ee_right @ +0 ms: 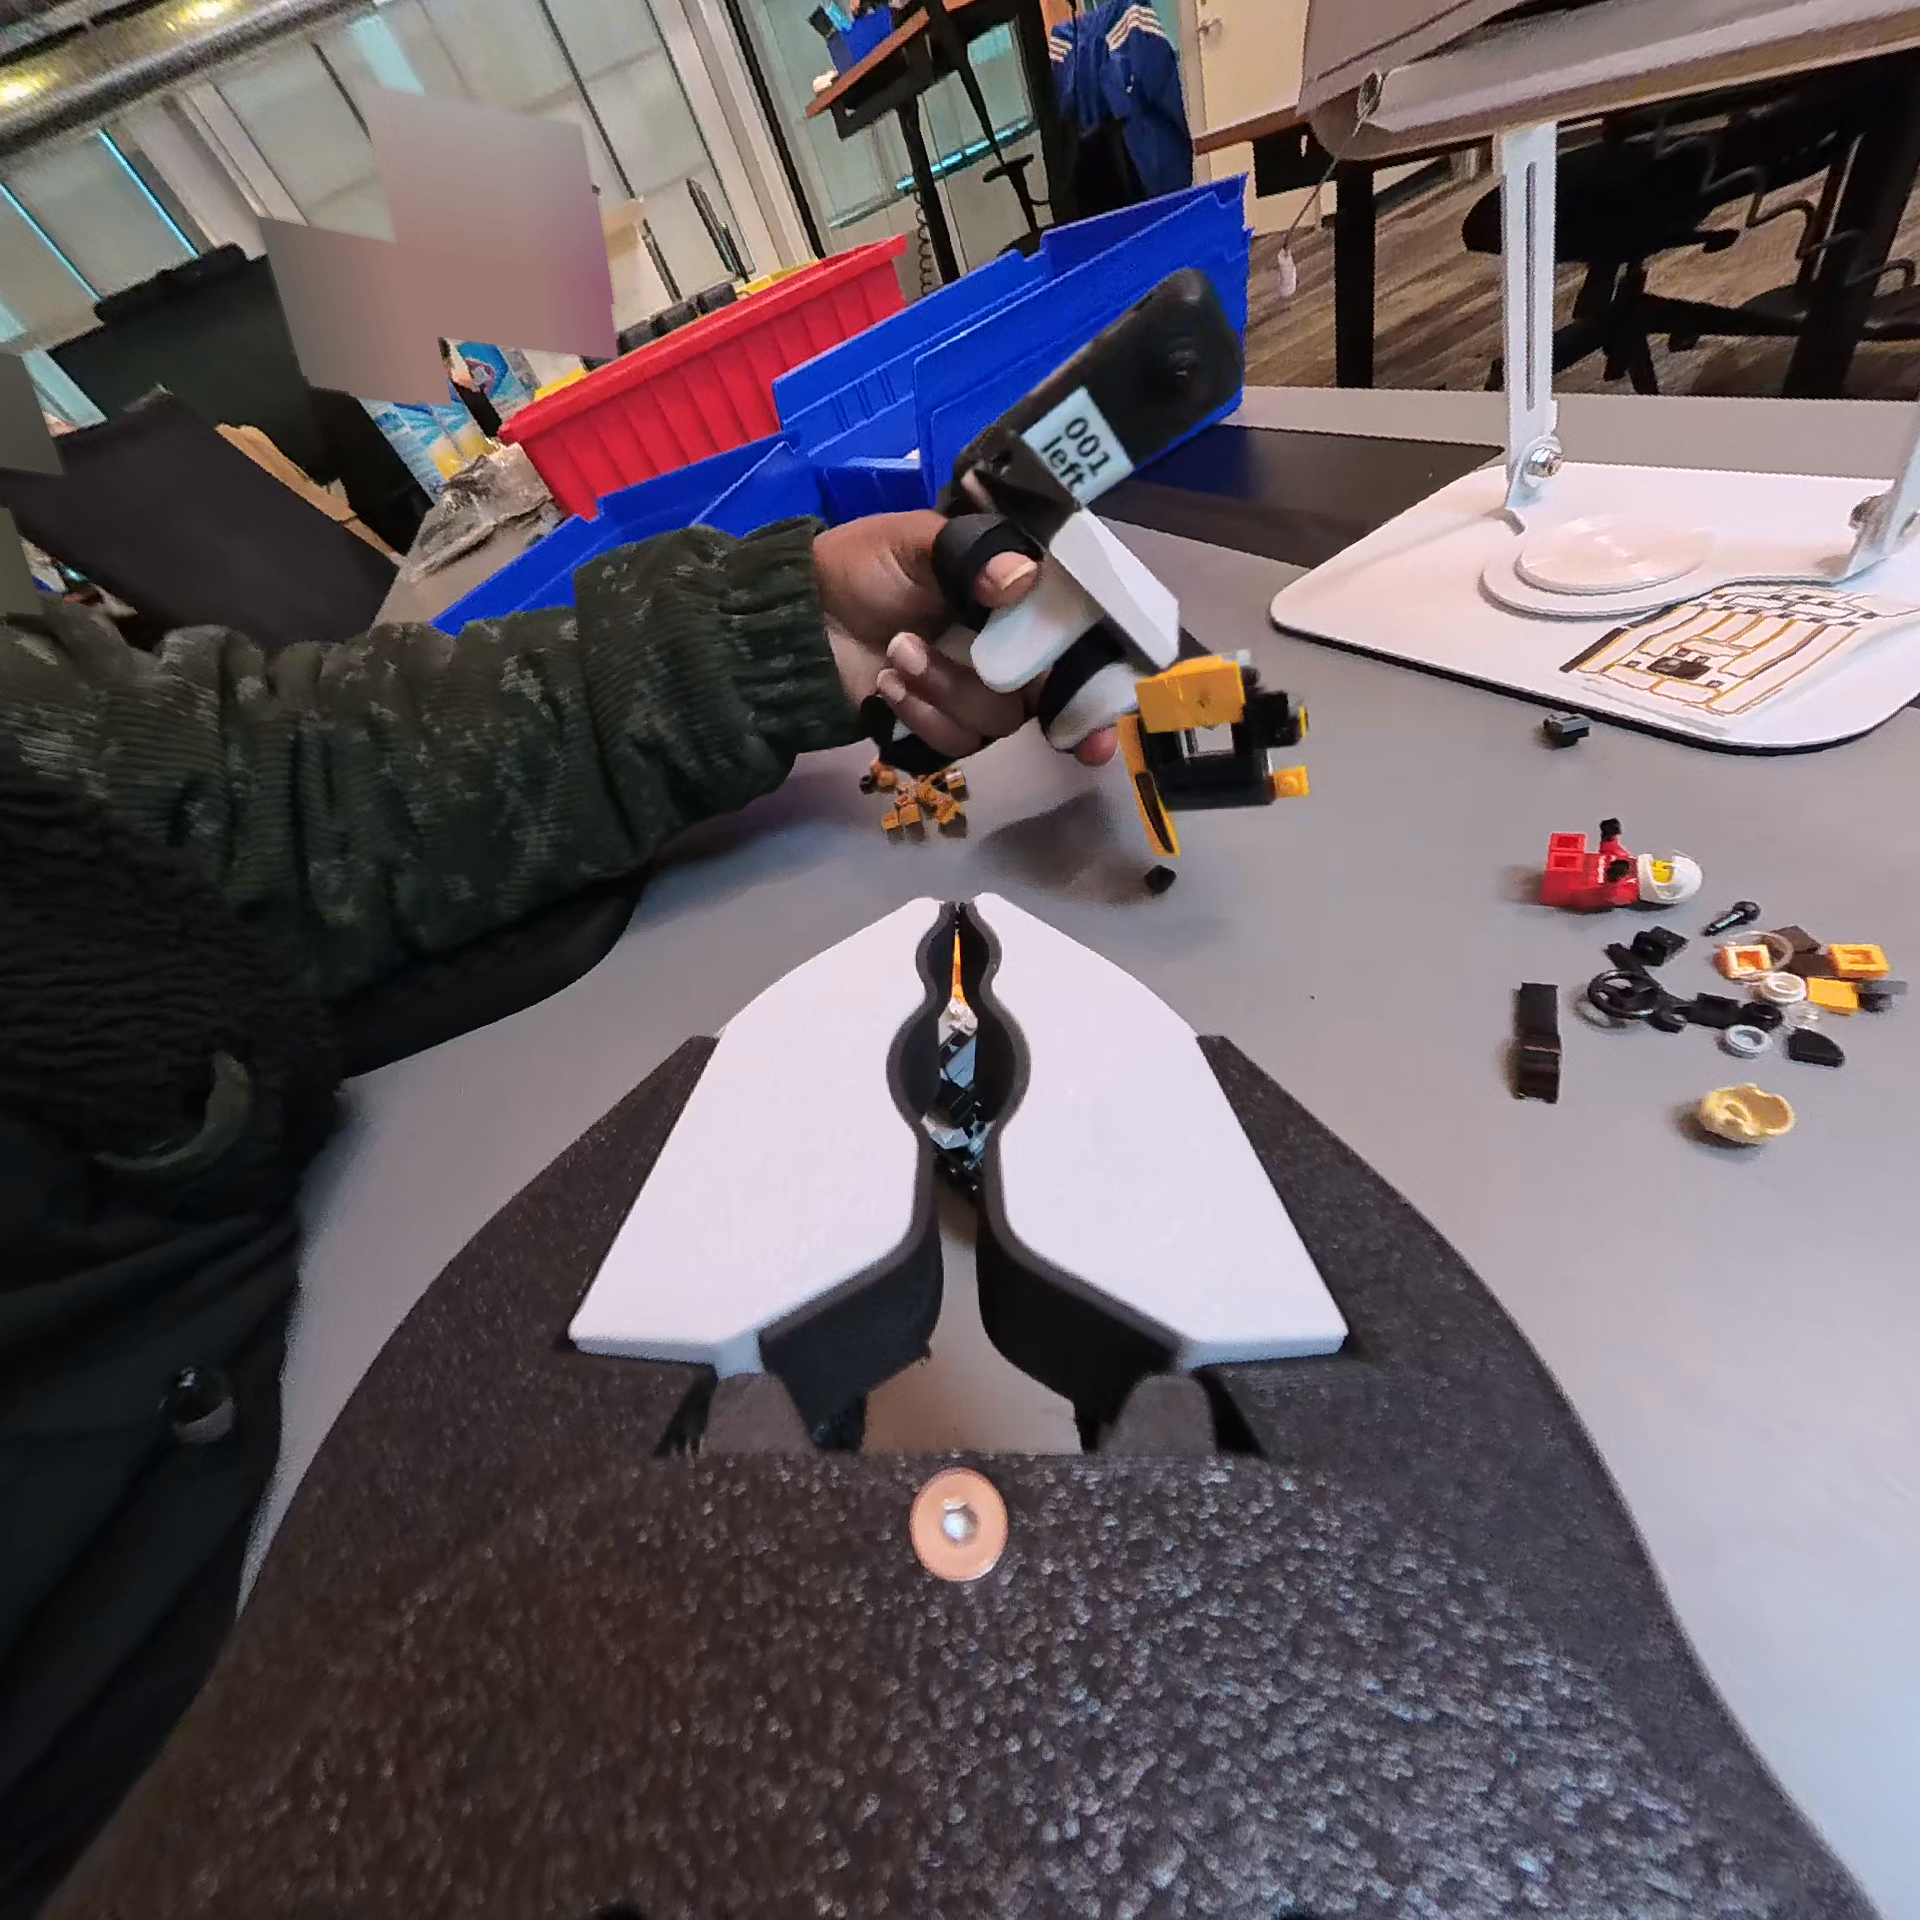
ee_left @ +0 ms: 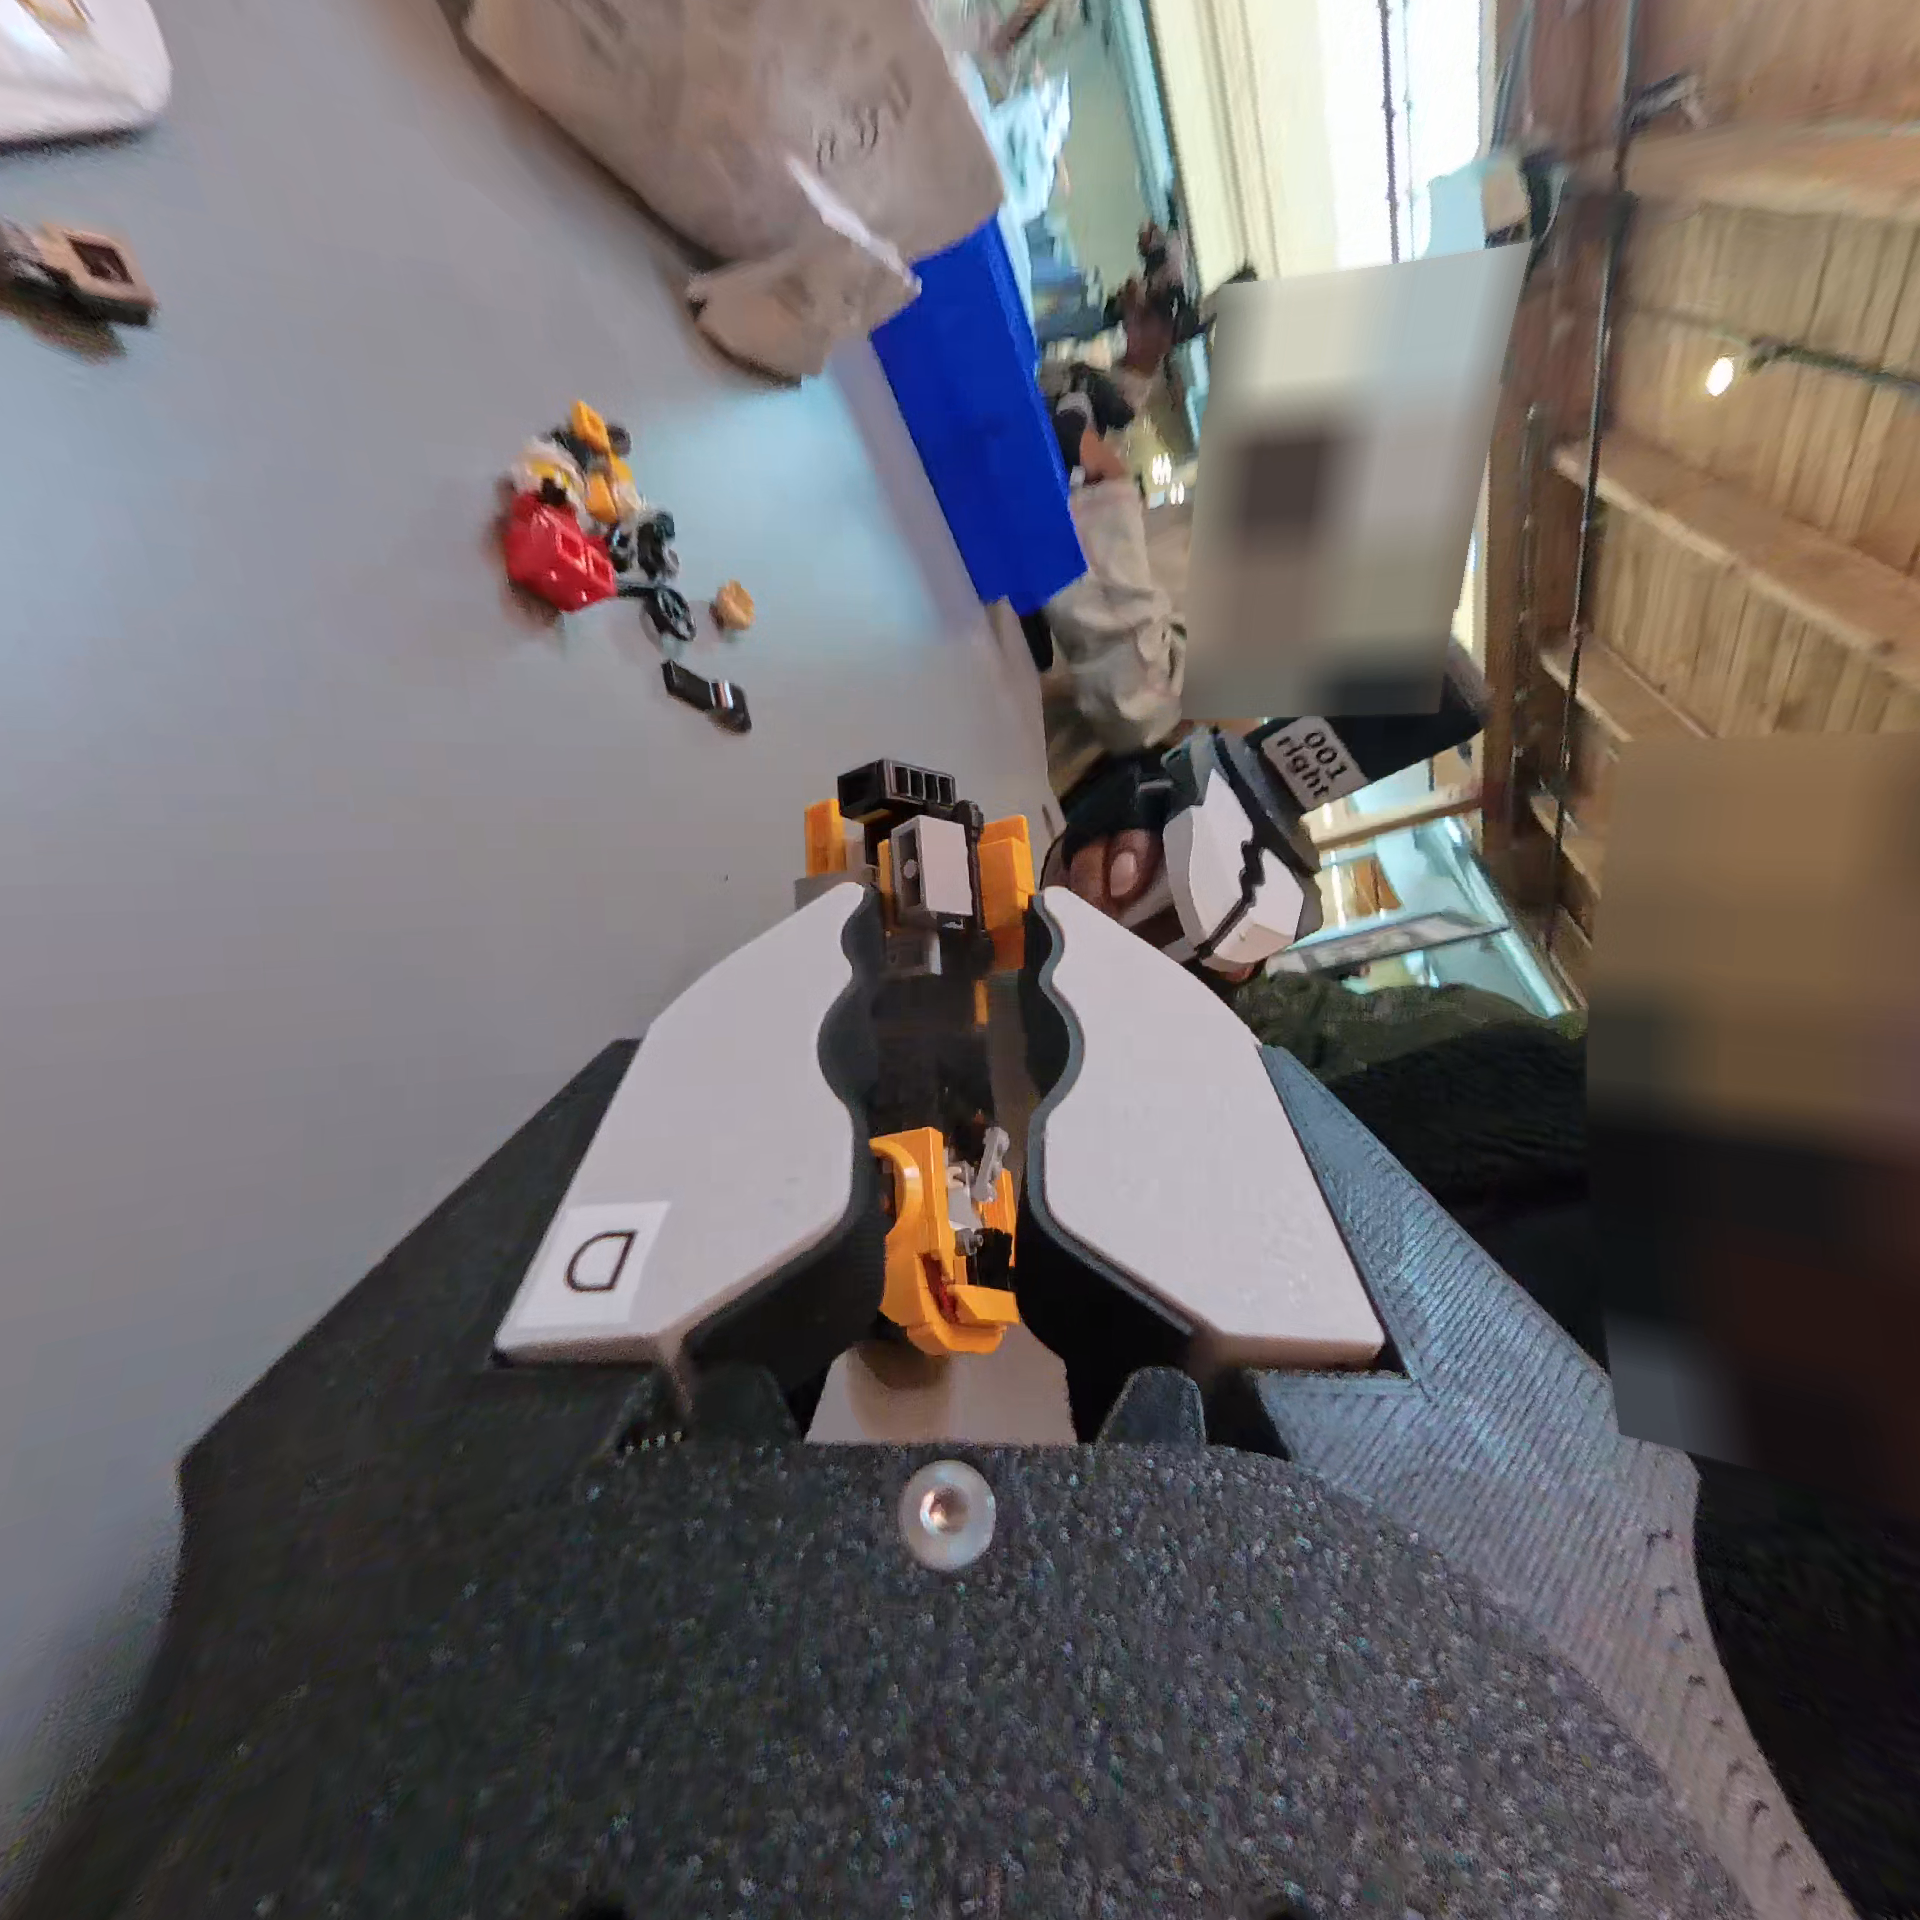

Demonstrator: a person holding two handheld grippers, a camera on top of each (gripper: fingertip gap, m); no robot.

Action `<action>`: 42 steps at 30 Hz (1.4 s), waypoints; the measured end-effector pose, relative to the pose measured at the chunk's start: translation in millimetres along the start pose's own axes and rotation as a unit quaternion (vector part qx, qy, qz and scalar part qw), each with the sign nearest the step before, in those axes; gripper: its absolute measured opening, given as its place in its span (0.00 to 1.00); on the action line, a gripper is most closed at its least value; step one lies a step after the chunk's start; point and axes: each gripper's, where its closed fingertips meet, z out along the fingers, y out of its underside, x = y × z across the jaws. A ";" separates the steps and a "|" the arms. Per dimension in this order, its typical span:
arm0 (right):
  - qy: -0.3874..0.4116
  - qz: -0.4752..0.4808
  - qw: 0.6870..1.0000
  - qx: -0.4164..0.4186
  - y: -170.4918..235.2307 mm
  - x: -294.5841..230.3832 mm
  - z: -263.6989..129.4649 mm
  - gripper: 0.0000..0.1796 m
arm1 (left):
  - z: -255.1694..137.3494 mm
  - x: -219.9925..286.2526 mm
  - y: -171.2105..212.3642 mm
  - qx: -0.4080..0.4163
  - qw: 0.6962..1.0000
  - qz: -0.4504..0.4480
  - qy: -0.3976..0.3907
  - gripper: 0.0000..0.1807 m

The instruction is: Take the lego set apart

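The left tool (ee_left: 951, 935) clamped the orange-and-black lego model (ee_right: 1210, 743) aloft over the tabletop (ee_right: 1351, 1299) — long axis along its fingers. The right tool (ee_right: 961, 920), nearly closed on a small black piece (ee_right: 961, 1117), sat near — model straight ahead.

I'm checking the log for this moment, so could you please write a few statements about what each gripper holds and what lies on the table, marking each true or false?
1. The left gripper is shut on the orange and black lego model. True.
2. The lego model rests on the grey table. False: it is held up in the air above it.
3. The right gripper is wide open and empty. False: its fingers are nearly closed, pinching a small lego piece.
4. Loose lego pieces lie on the table. True.
5. The red lego piece is still attached to the model. False: it lies among the loose pieces.
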 end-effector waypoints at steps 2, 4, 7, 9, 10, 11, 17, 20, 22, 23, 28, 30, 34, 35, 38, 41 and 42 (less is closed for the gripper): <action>0.002 0.002 1.000 -0.002 1.2 1.4 0.3 0.00 | 9.5 -4.1 2.8 -0.051 0.999 -0.014 0.002 0.14; 0.005 0.004 1.000 -0.002 1.4 3.2 0.0 0.00 | 19.0 -12.7 8.2 -0.116 0.993 -0.018 -0.011 0.14; 0.010 0.005 1.000 0.000 0.7 6.5 -2.3 0.00 | 26.1 -30.1 2.0 -0.163 0.985 -0.020 -0.046 0.14; 0.012 0.009 1.000 0.002 0.1 9.3 -3.9 0.00 | 27.7 -37.5 -3.7 -0.183 0.981 -0.023 -0.056 0.14; 0.012 0.012 1.000 0.002 0.2 10.7 -4.5 0.00 | 28.2 -40.3 -6.0 -0.190 0.980 -0.023 -0.058 0.14; 0.012 0.015 1.000 0.002 0.6 12.0 -4.9 0.00 | 28.5 -43.1 -7.5 -0.197 0.978 -0.024 -0.061 0.14; 0.008 0.031 0.999 -0.001 4.1 17.1 -5.1 0.00 | 26.1 -51.6 -9.4 -0.238 0.969 -0.009 -0.072 0.15; 0.008 0.036 0.999 -0.003 5.8 18.9 -4.8 0.00 | 23.1 -55.6 -9.7 -0.253 0.964 0.009 -0.087 0.20; 0.009 0.037 0.999 -0.004 6.5 20.0 -4.9 0.00 | 20.0 -55.1 -11.7 -0.250 0.964 0.016 -0.090 0.21; 0.010 0.038 0.999 -0.004 6.7 20.5 -4.9 0.00 | 18.1 -55.8 -14.6 -0.242 0.965 0.024 -0.098 0.22; 0.014 0.039 0.999 -0.010 10.4 24.1 -3.9 0.00 | 3.9 -52.5 -25.2 -0.212 0.960 0.104 -0.150 0.23; 0.034 0.022 0.999 -0.017 11.7 30.9 -4.1 0.01 | -0.5 -48.5 -21.6 -0.208 0.951 0.145 -0.177 0.23; 0.099 -0.097 0.987 -0.076 9.1 58.3 4.7 0.06 | 0.6 -53.9 2.6 -0.219 0.922 0.214 -0.239 0.24; 0.106 -0.136 0.980 -0.097 6.8 64.9 10.9 0.07 | 1.8 -58.9 6.5 -0.216 0.916 0.220 -0.256 0.24; 0.116 -0.257 0.947 -0.155 -3.1 90.0 37.9 0.09 | 8.9 -66.0 10.6 -0.188 0.914 0.235 -0.271 0.25; 0.077 -0.311 0.921 -0.223 4.2 112.2 70.8 0.10 | 13.7 -69.8 7.4 -0.160 0.912 0.251 -0.283 0.24; 0.055 -0.315 0.916 -0.242 8.3 116.3 79.8 0.10 | 13.8 -71.4 5.9 -0.155 0.908 0.260 -0.290 0.24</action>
